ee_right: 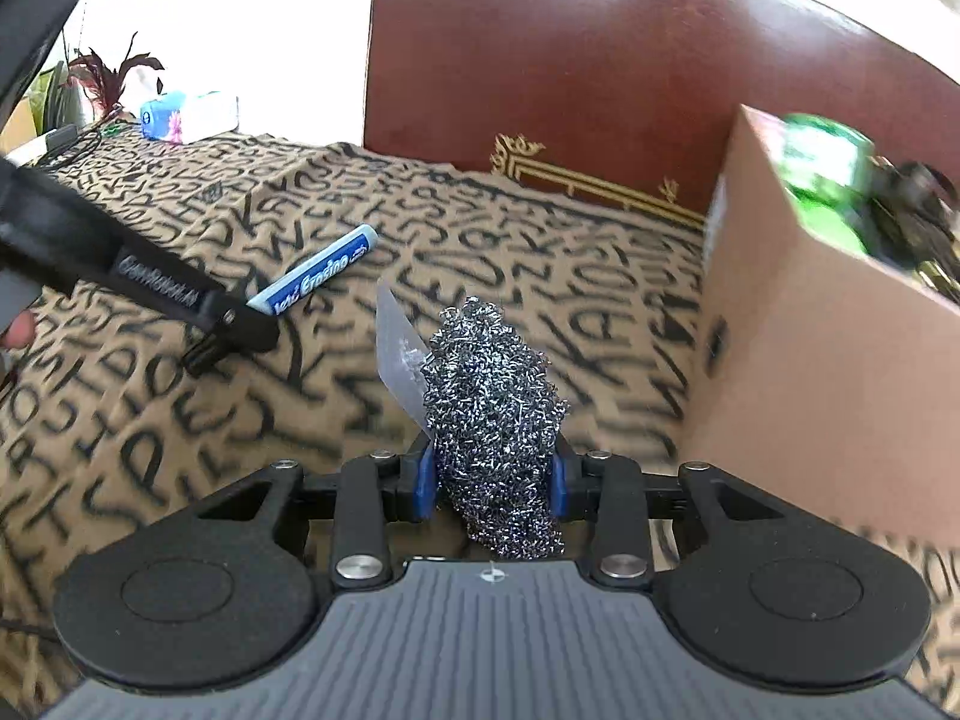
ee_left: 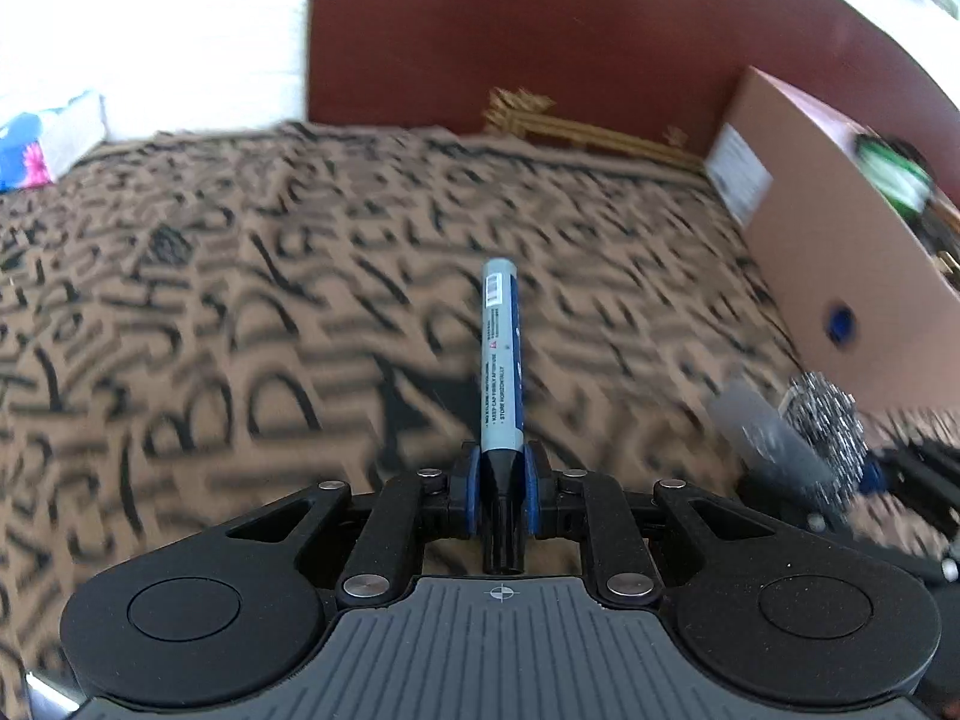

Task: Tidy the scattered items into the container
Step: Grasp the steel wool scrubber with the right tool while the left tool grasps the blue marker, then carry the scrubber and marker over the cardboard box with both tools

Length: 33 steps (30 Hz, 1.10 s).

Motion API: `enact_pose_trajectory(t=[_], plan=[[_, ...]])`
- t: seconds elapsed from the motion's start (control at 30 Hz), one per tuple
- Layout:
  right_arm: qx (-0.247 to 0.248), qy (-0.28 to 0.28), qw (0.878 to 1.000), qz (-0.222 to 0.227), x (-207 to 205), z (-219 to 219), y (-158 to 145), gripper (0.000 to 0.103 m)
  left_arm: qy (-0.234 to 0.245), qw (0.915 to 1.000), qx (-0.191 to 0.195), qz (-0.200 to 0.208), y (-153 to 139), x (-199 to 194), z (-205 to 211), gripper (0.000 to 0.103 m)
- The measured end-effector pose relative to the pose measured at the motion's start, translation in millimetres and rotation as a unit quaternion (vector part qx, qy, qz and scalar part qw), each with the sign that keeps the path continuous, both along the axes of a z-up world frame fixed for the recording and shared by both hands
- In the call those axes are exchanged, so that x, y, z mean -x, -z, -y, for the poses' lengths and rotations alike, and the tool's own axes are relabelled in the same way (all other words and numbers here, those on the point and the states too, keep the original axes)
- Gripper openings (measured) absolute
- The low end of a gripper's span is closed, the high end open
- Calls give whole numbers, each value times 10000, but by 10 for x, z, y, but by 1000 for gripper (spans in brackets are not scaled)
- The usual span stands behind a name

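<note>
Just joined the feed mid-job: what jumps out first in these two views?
Both grippers are loaded: the left gripper clamps a marker by its black cap, and the right gripper squeezes a steel wool scourer. The cardboard box stands to the right on the letter-patterned cloth.

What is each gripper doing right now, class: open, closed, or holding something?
Left gripper: closed on a marker, gripped at its black cap end.
Right gripper: closed on a steel wool scrubber.
</note>
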State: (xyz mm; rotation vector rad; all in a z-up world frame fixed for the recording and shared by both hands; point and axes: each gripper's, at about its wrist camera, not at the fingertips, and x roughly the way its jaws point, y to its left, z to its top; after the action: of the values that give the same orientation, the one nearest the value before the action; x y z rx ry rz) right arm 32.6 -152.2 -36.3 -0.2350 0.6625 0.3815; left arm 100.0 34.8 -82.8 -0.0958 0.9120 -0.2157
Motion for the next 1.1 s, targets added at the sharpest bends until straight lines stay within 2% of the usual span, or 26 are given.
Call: enact_pose_trajectory(t=[0.17, 0.33, 0.37, 0.43, 0.57, 0.83, 1.0, 1.07, 1.1], plan=[[-125, 170, 9995, -240, 348, 239, -26, 39, 319, 9994, -59, -152, -30, 410, 183, 11], [-294, 154, 9982, -509, 701, 427, -94, 39, 386, 9985, -293, -261, -72, 686, 384, 11], [-266, 142, 9982, -510, 750, 435, -94, 39, 402, 9982, -358, -250, -73, 698, 426, 15], [-246, 155, 9984, -488, 799, 457, -76, 40, 365, 9980, -484, -161, -59, 715, 506, 36], [-320, 242, 9980, -479, 814, 470, -72, 41, 330, 9976, -606, -100, -46, 690, 609, 48], [-304, 296, 9982, -431, 853, 496, -58, 43, 297, 9965, -776, -70, -27, 612, 701, 59], [-379, 333, 9977, -463, 866, 505, -71, 50, 313, 9970, -701, -114, -19, 602, 713, 71], [-392, 337, 9977, -444, 868, 504, -83, 51, 320, 9970, -694, -111, -14, 594, 715, 70], [-398, 342, 9977, -426, 871, 507, -91, 52, 353, 9968, -705, -95, -15, 589, 715, 64]])
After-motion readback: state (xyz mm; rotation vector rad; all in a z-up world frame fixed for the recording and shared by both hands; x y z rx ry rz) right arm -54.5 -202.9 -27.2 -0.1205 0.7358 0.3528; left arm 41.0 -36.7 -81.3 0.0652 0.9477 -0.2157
